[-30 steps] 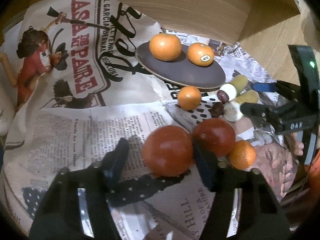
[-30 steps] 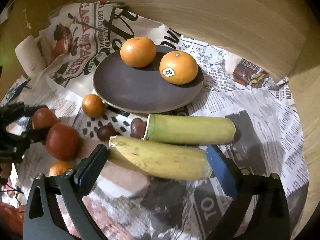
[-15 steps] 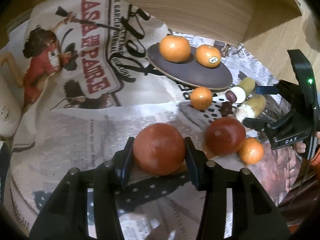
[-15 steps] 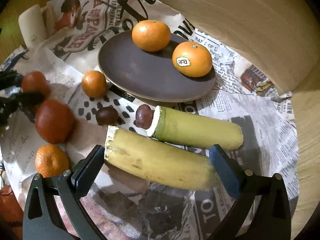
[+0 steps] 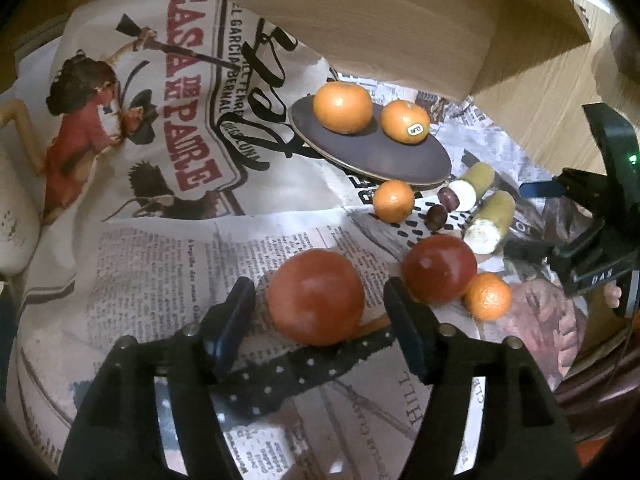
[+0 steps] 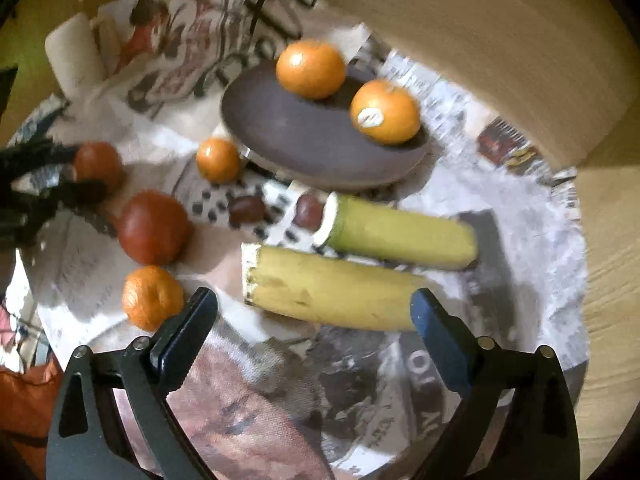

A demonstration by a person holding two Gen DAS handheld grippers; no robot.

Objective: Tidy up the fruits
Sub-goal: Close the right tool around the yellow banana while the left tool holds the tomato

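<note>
**Two grippers among fruit on newspaper**

While both grippers sit low over a table covered in printed newspaper (image 5: 168,256), the left gripper (image 5: 316,304) has its jaws apart on either side of a round, dark red tomato (image 5: 316,296), with a small gap showing at each finger. That tomato rests on the paper. Just to its right lies a 2nd round red tomato (image 5: 439,268), and touching that one is a small orange mandarin (image 5: 488,296).

Farther back, a dark brown round plate (image 5: 384,156) holds 2 large oranges: a plain orange (image 5: 342,107) and an orange with a small sticker (image 5: 405,121). A 3rd, smaller mandarin (image 5: 393,201) sits on the paper just beside the plate's near rim. Near it are 2 small dark reddish-brown fruits (image 6: 246,209), apart from each other.

From the right wrist view, which is slightly blurred, the right gripper (image 6: 314,312) also has its jaws wide apart, framing a yellow cut banana piece (image 6: 332,292) that lies on the paper. Its right finger is at the piece's far end, and whether they touch cannot be told. A greener cut banana piece (image 6: 400,234) lies just behind it, nearly parallel.
</note>
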